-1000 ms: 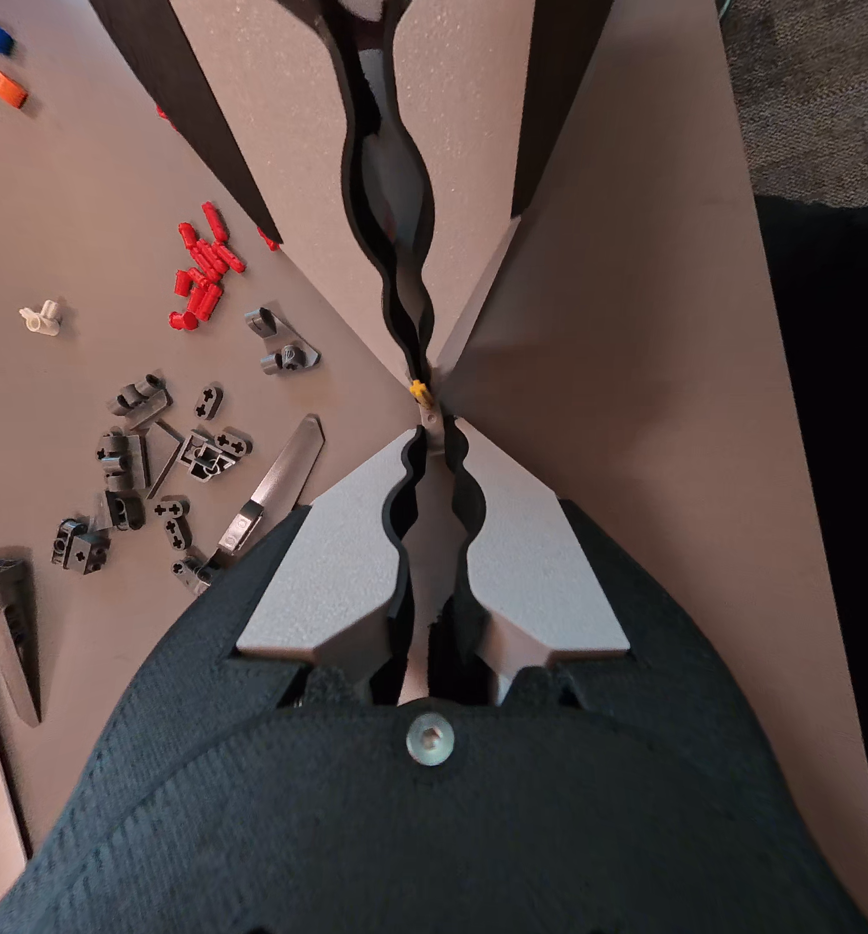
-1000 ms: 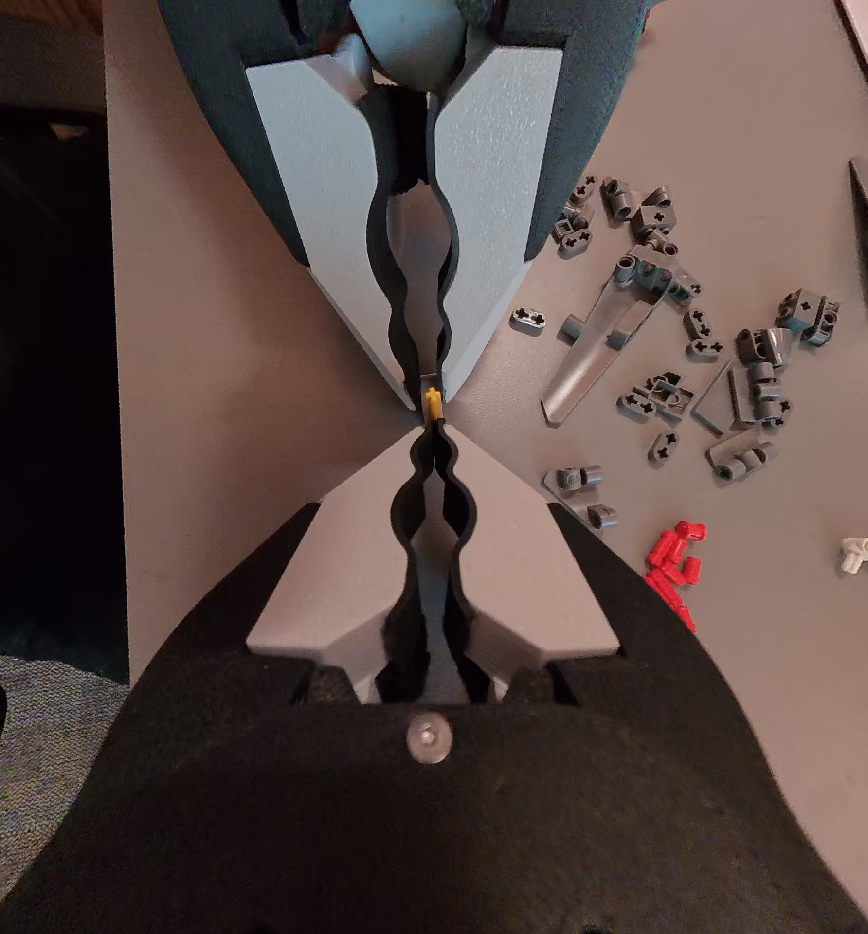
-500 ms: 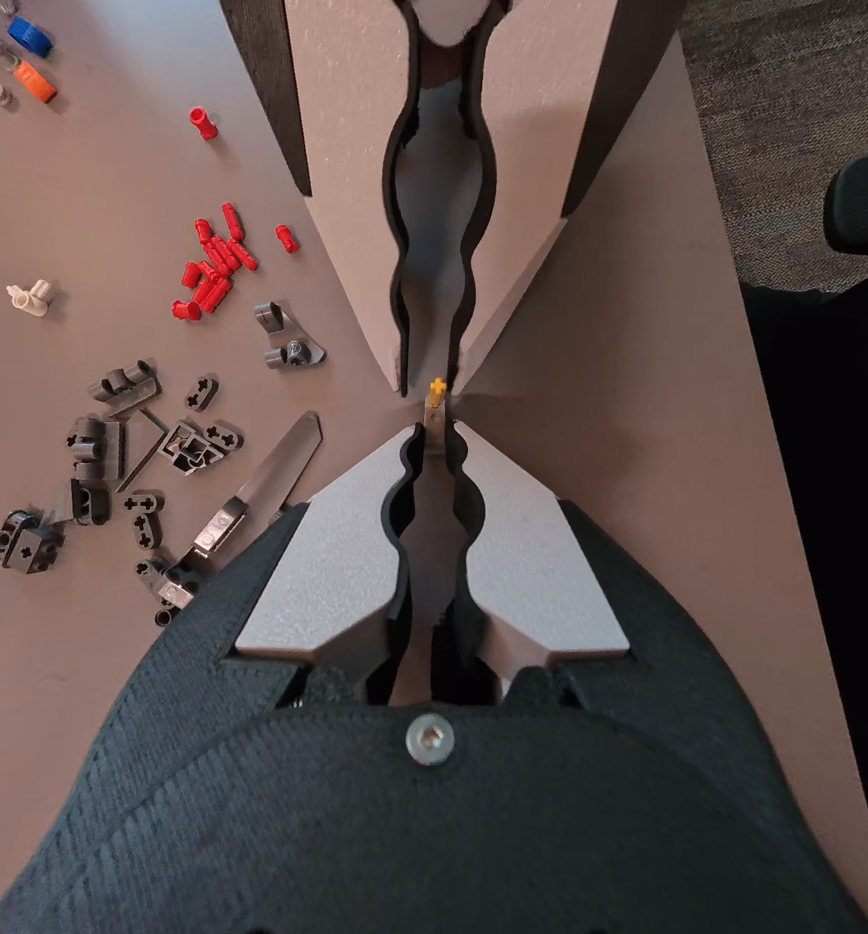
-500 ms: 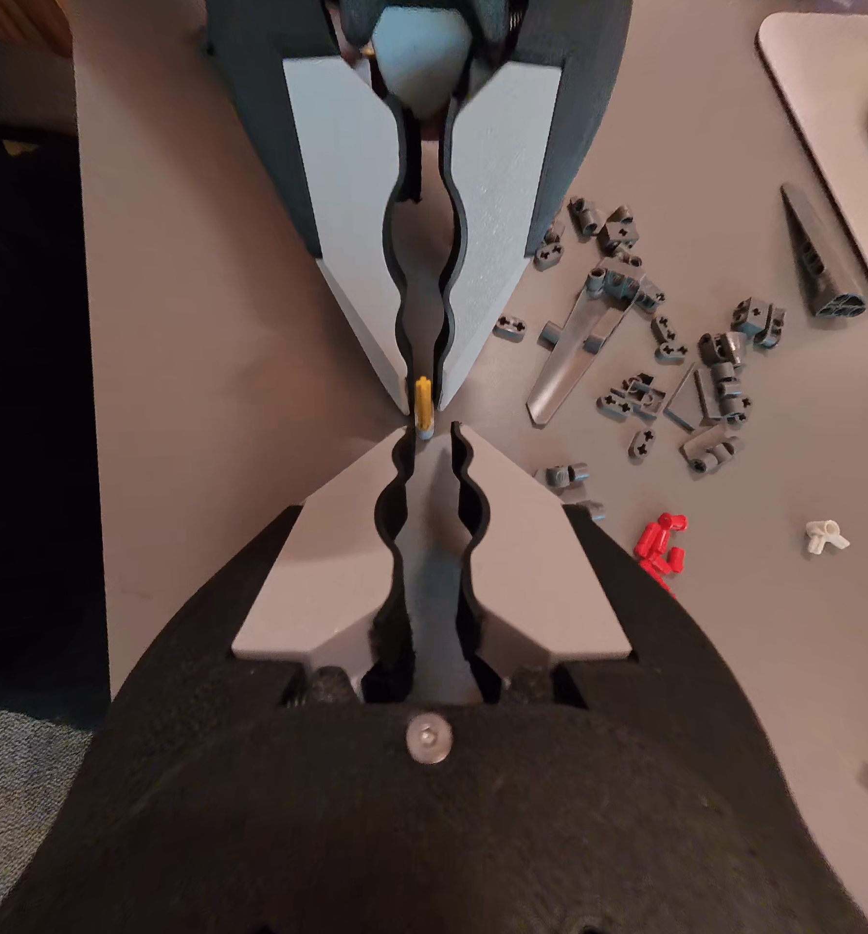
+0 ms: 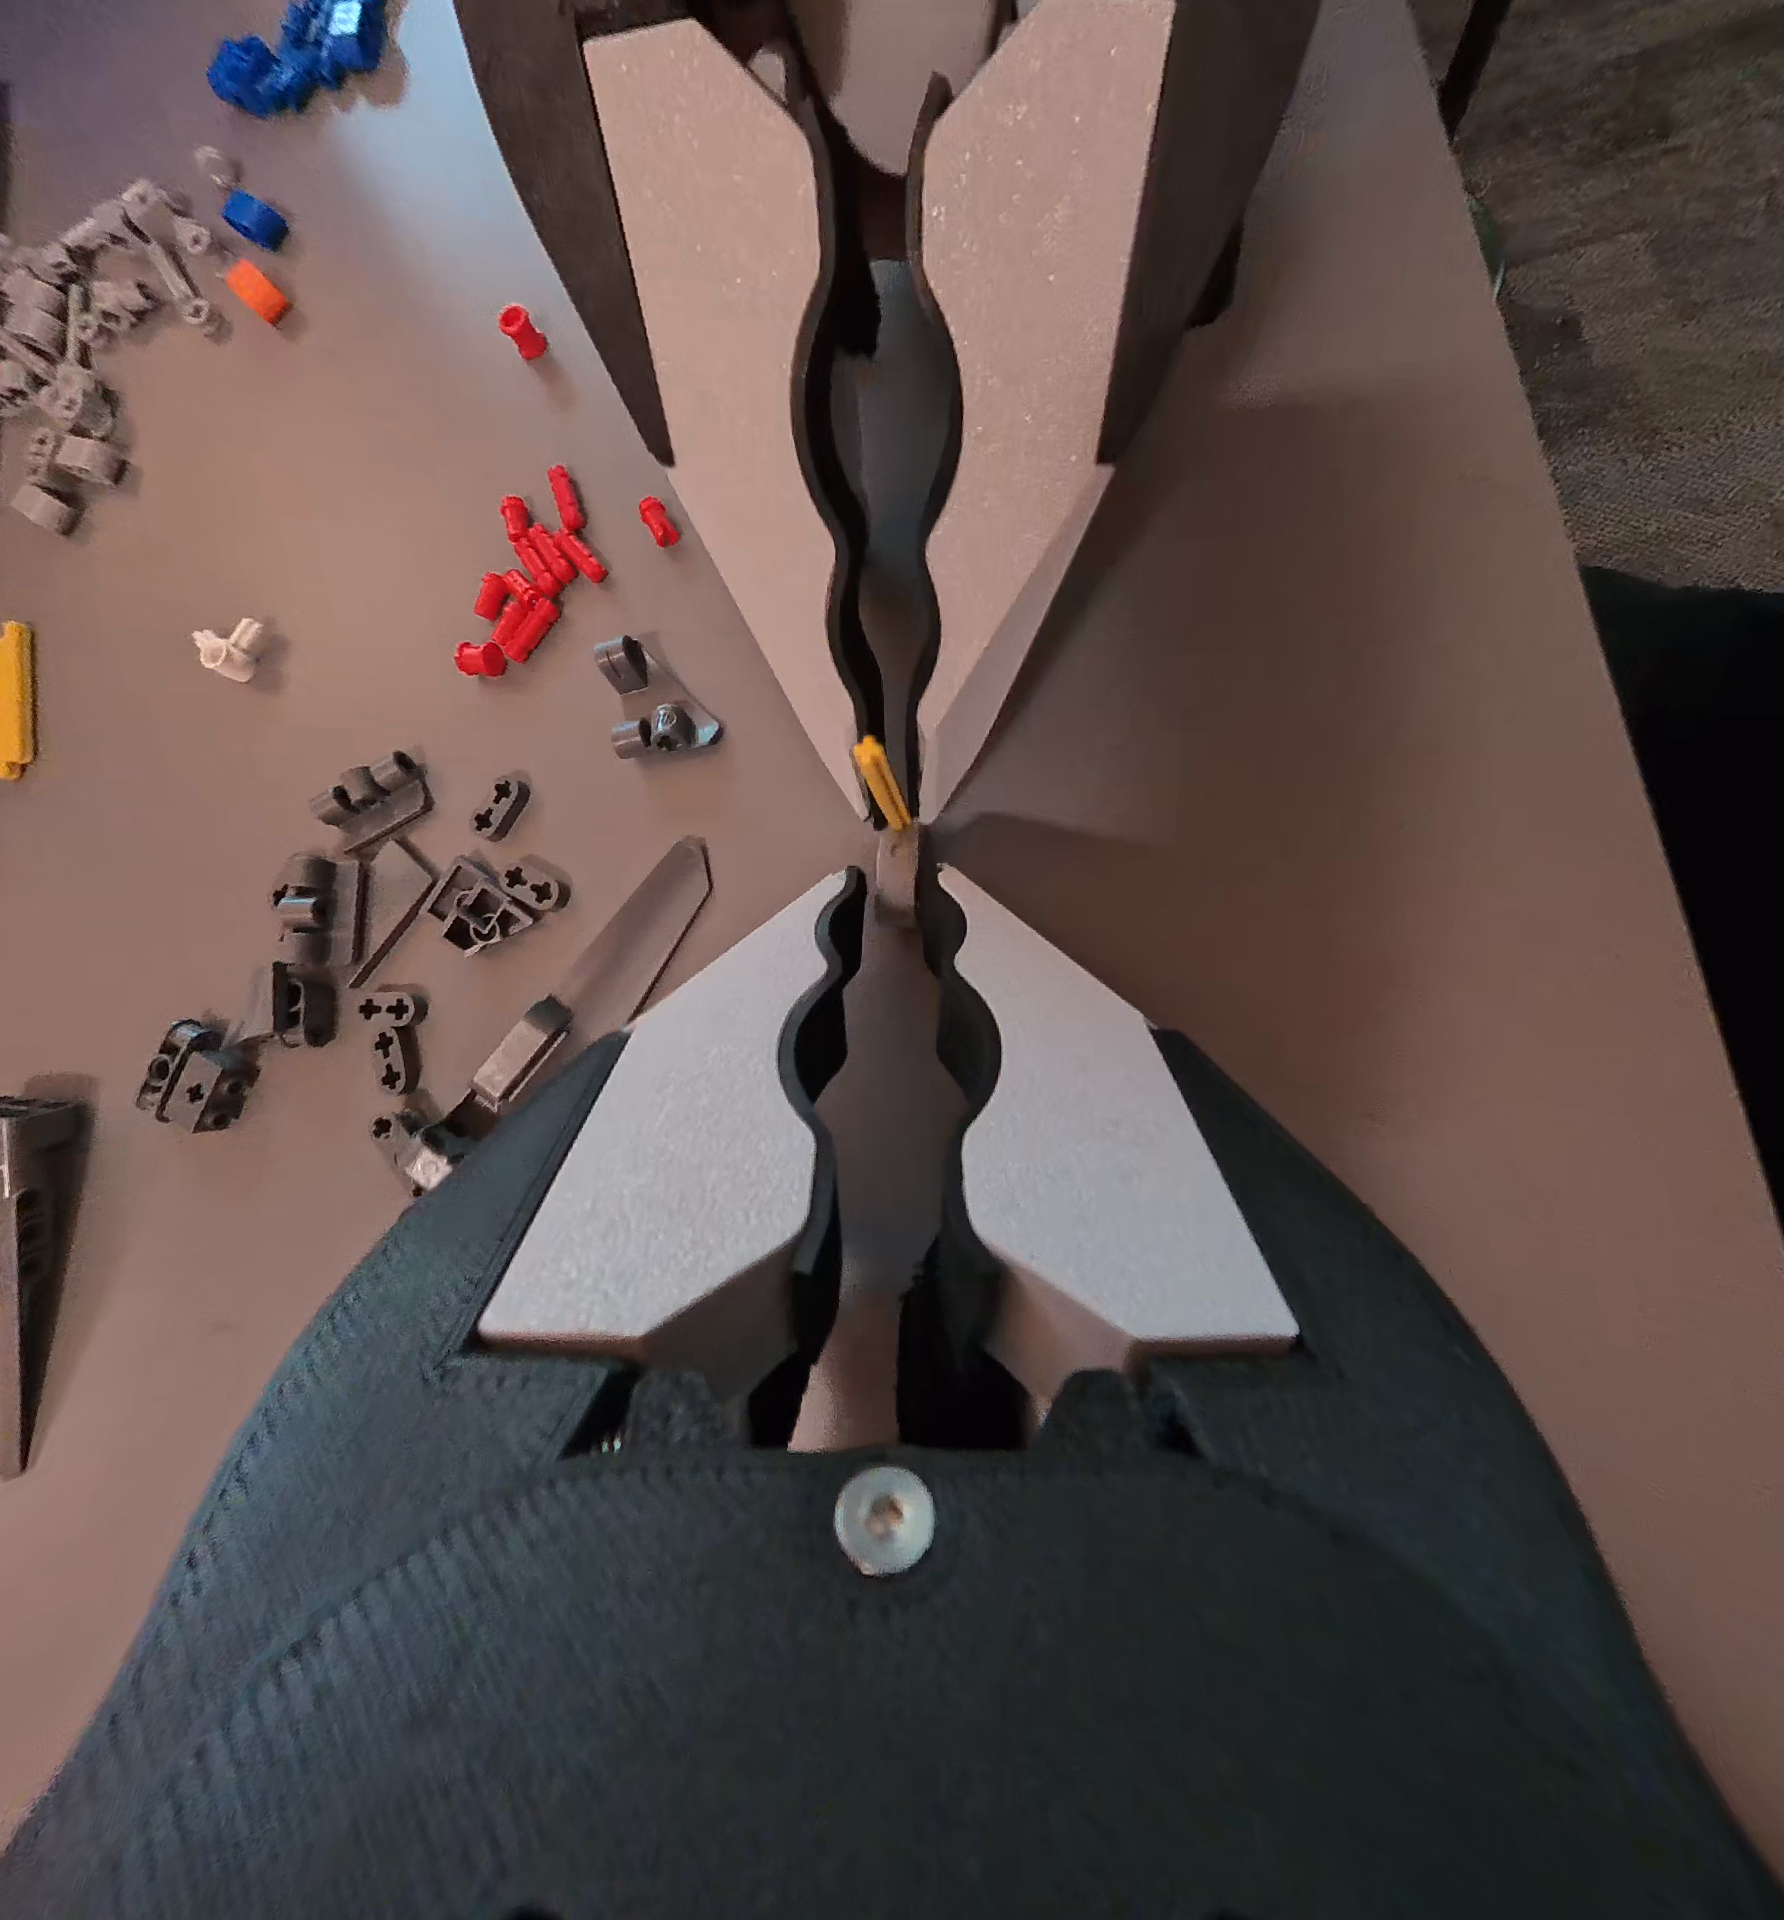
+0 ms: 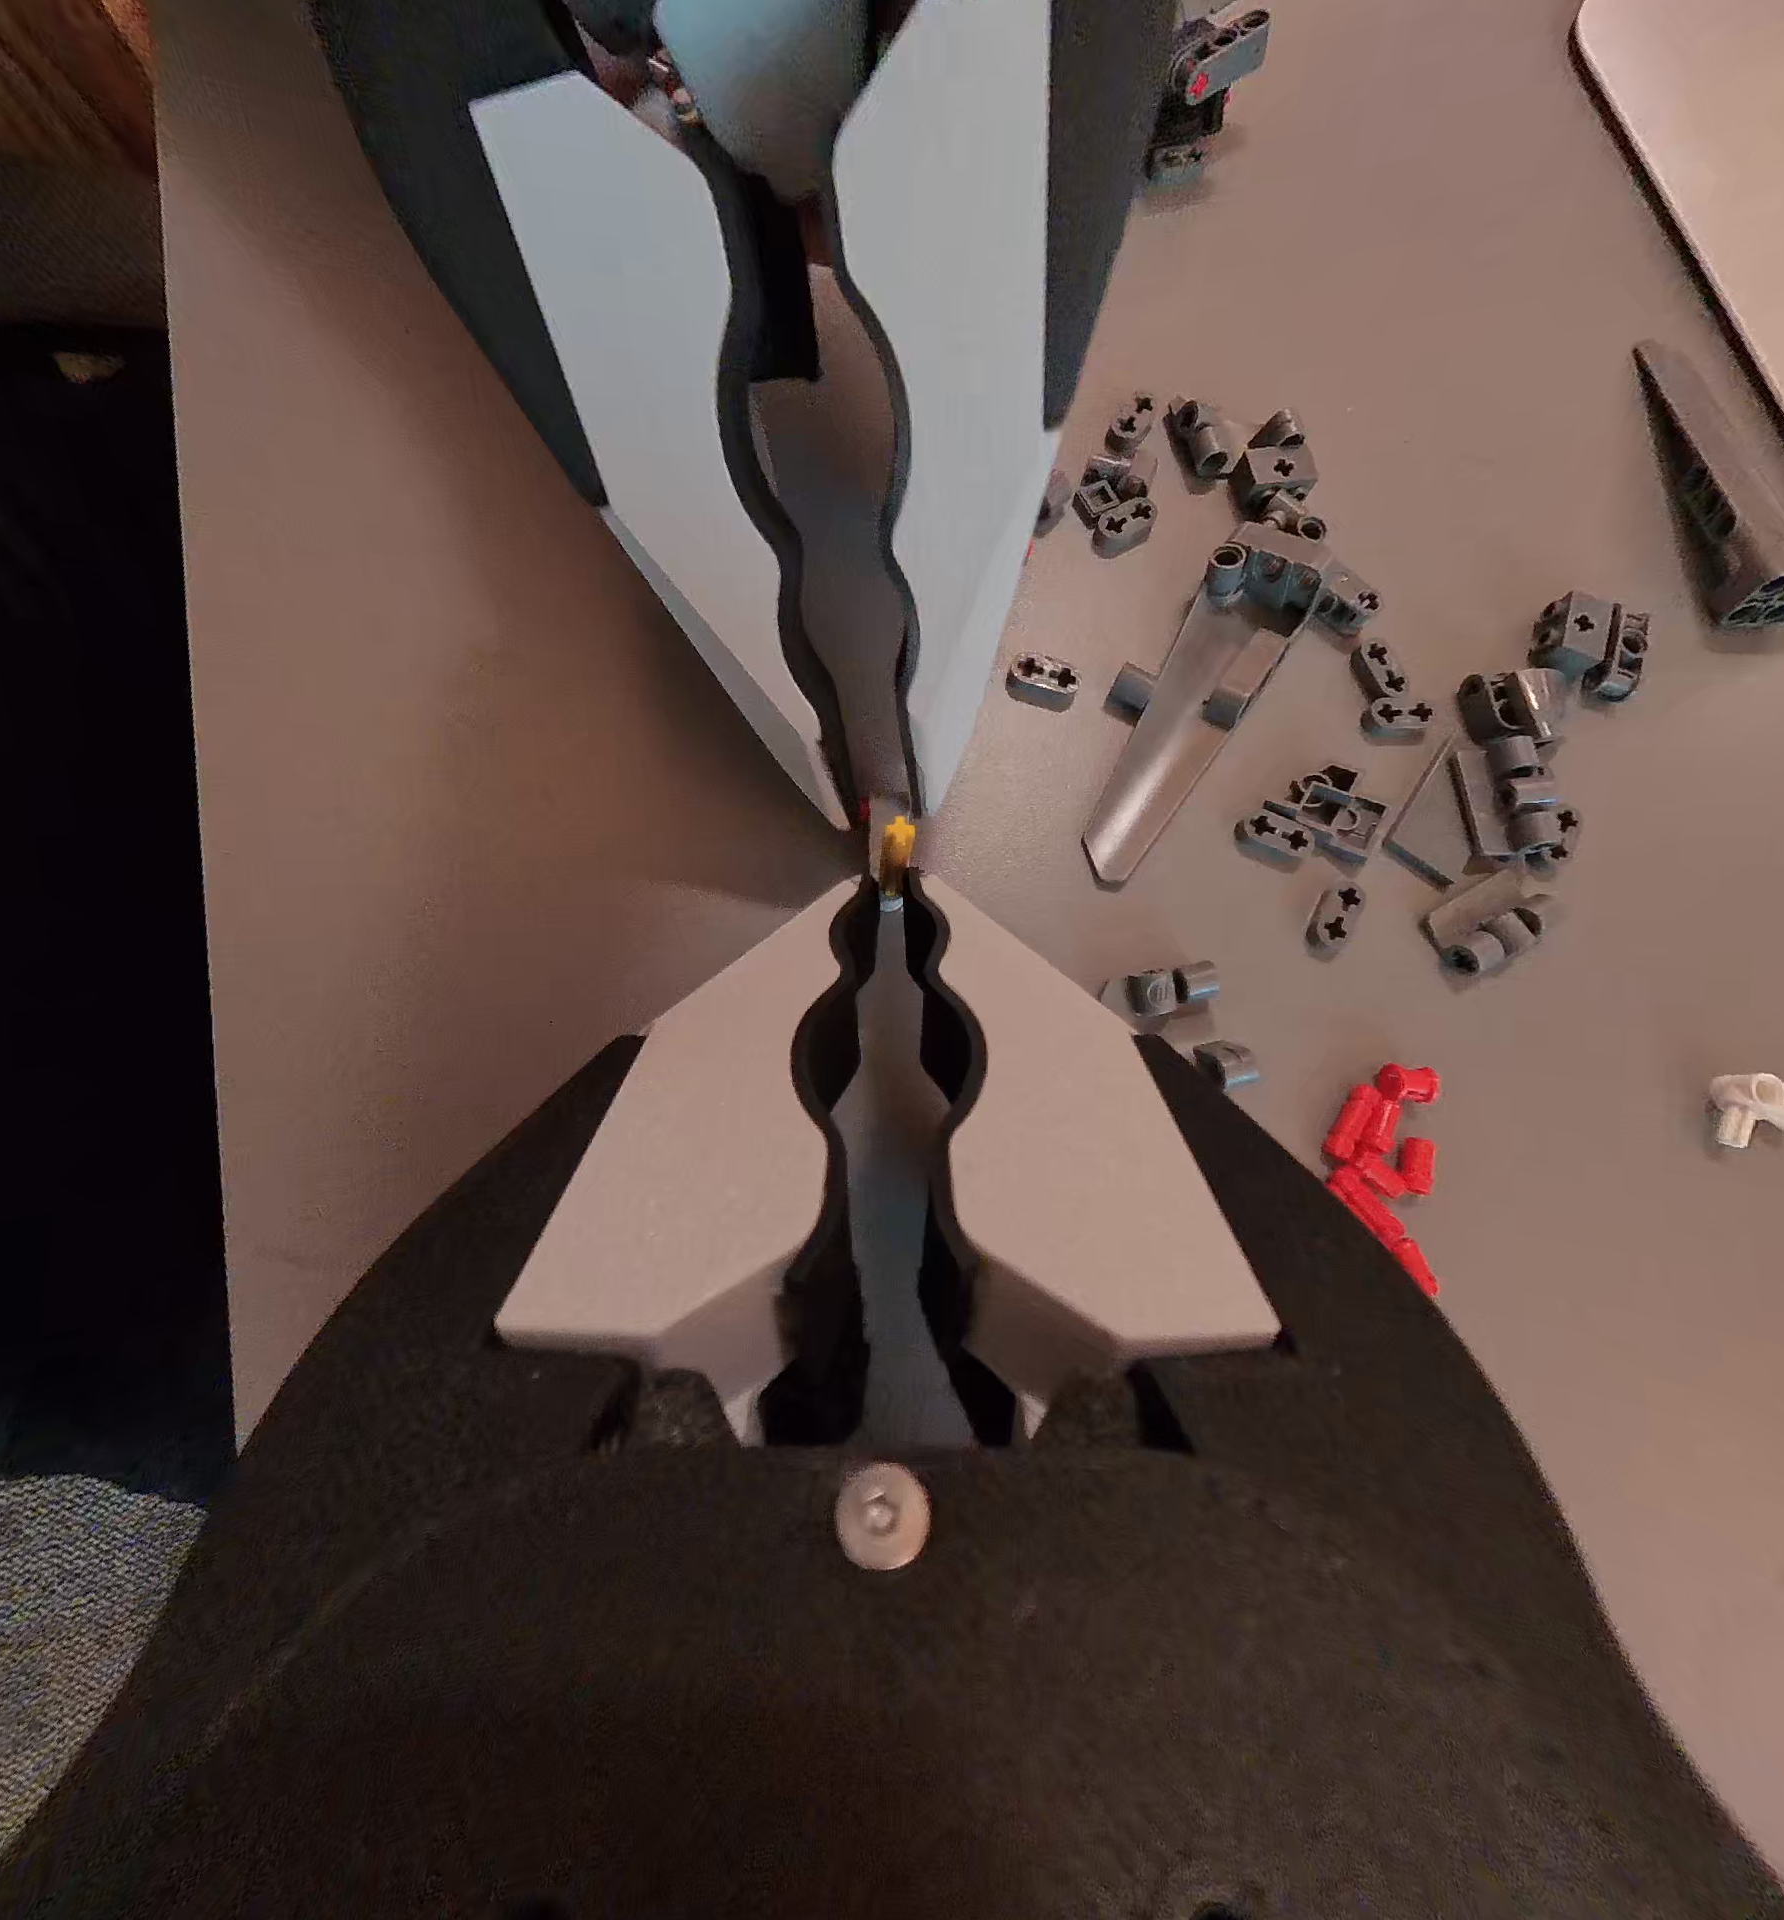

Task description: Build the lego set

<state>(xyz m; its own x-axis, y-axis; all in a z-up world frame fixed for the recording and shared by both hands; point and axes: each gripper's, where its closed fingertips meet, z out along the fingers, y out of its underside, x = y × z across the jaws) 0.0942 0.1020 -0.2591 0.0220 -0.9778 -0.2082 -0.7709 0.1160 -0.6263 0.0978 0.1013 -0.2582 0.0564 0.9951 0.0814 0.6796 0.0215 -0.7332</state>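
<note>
Yellow axle pin [image 5: 883, 781] lies pinched between the right gripper [image 6: 893, 883] fingers, its long axis running toward the opposing left gripper [image 5: 896, 894], whose fingers clamp a small grey piece [image 5: 898, 873]; pin tip and piece seem to touch, above the surface [image 5: 1283, 831].

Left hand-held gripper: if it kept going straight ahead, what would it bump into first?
Probably the other, right hand-held gripper, whose grey wedge fingers point back at it tip to tip. The small yellow plastic axle pin between them already sticks out of the grey piece the left one grips.
</note>
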